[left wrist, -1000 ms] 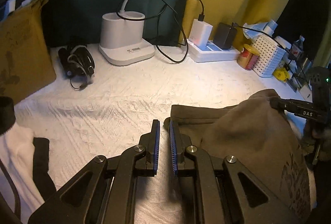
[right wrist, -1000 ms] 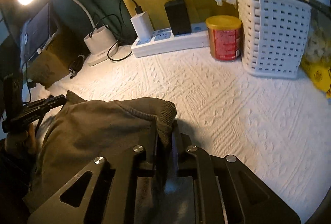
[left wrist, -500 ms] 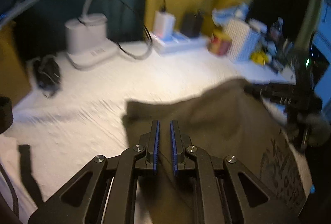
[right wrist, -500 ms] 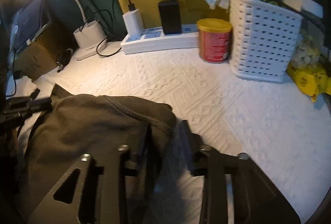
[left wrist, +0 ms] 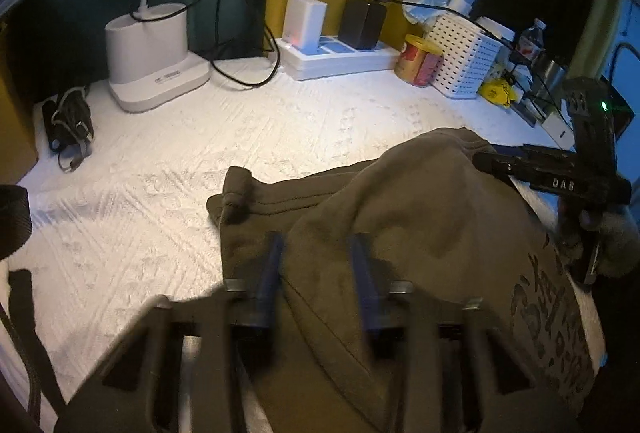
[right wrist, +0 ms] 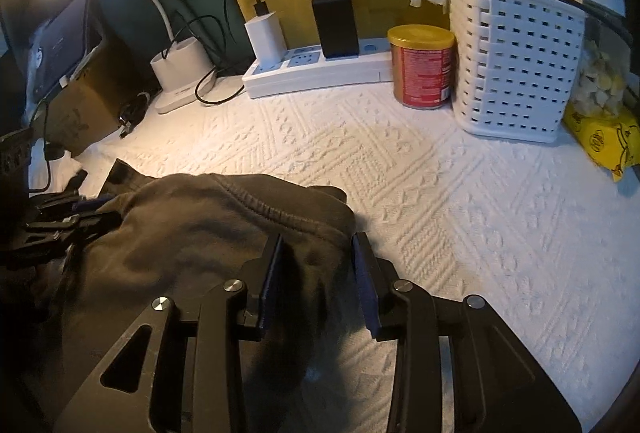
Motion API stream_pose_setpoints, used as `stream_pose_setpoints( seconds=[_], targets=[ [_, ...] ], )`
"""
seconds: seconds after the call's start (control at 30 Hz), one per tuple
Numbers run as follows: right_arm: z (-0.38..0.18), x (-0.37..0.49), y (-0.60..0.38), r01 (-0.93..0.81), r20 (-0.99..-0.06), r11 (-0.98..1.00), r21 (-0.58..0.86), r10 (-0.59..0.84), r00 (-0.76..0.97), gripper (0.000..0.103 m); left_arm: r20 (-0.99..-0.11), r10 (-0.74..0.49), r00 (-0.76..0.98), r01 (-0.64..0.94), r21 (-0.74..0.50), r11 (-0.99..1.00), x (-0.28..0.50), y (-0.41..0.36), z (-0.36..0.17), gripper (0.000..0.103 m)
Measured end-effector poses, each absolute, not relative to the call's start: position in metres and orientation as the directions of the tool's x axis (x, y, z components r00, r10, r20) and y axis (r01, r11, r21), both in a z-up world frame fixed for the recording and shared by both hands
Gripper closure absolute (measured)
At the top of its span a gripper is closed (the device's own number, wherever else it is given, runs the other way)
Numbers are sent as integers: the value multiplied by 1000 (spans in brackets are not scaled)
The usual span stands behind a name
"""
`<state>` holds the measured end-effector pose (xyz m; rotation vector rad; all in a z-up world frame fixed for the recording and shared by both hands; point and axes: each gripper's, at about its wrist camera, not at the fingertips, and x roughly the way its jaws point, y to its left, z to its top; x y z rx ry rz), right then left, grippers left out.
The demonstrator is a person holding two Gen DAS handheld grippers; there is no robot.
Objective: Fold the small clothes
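White textured cloth (right wrist: 420,193) covers the whole desk, yellow and teal walls behind. Sitting on it is the olive garment (left wrist: 420,253) — folded over into a mound at the near edge, long axis running left-right between the two grippers, hem corner (left wrist: 236,193) pointing out to the left and the printed part (left wrist: 552,325) off to the right. Left gripper (left wrist: 316,265) has its fingers spread wide with a fold of the garment lying between them, not pinching. Right gripper (right wrist: 316,257) is the same — fingers apart, straddling the ribbed edge. Further back: white basket (right wrist: 516,65), lamp base (left wrist: 152,49), power strip (right wrist: 320,69) with chargers plugged in, and a red can (right wrist: 422,67) just beside the basket.
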<state>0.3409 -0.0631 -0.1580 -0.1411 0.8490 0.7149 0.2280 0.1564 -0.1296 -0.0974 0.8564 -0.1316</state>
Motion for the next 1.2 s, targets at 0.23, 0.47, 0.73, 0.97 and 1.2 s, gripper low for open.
stream_pose_setpoints(
  seconds=[0.23, 0.47, 0.73, 0.97, 1.2],
  targets=[
    [-158, 340, -62, -627, -730, 764, 153, 515, 450, 66, -730, -115, 674, 42, -117, 992, 224, 168, -122, 98],
    [-154, 325, -62, -635, -725, 767, 86, 486, 488, 64, -751, -70, 656, -32, -120, 992, 218, 173, -116, 91],
    [-144, 292, -72, -644, -719, 761, 80, 492, 492, 64, -711, -73, 699, -55, -156, 986, 187, 168, -93, 43],
    [-138, 258, -85, -645, -715, 760, 81, 495, 494, 64, -714, -115, 690, -18, -176, 984, 158, 146, -92, 43],
    [-140, 227, -97, -648, -719, 757, 88, 498, 484, 64, -735, -147, 662, 2, -194, 981, 130, 123, -102, 43]
  ],
)
